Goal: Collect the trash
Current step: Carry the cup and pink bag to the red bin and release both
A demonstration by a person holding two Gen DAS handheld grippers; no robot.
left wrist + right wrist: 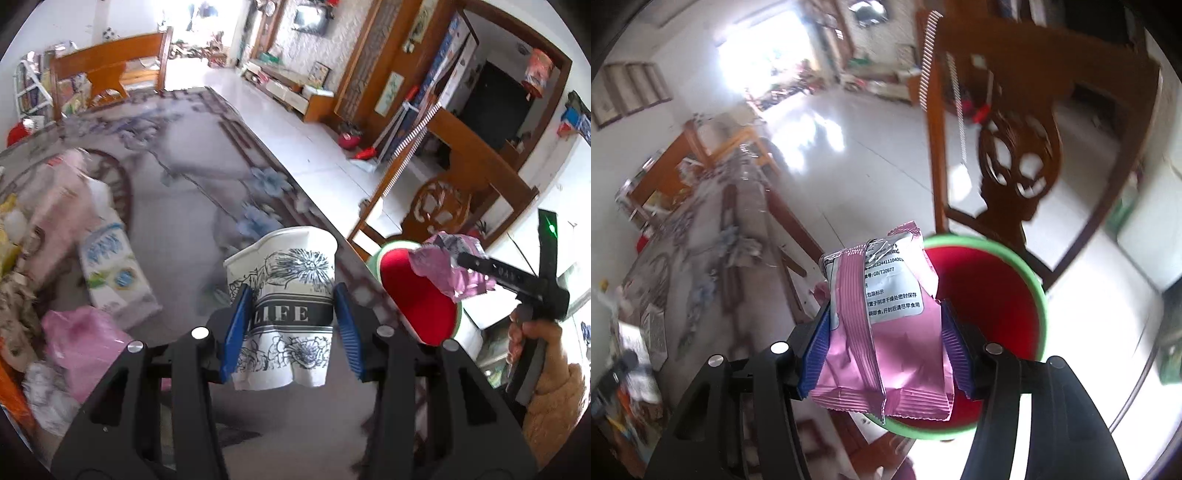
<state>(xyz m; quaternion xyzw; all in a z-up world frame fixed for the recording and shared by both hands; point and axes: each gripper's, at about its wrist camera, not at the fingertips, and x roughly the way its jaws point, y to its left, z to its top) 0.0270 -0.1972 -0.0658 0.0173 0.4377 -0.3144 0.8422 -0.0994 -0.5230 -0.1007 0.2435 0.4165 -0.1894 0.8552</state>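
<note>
Two pieces in hand, drop-off step: left claw (291,321) pinches paper cup (284,295) above the surface (184,192) edge; right claw (884,347) holds pink snack packet (882,328), pads touching, over red bin (990,295). Both claws angled downward. Next: spread right claw fully, then bring cup over bin

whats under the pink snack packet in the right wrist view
The red bin with a green rim sits below the pink snack packet. Its visible inner wall looks bare; the packet covers the near part and bottom.
</note>
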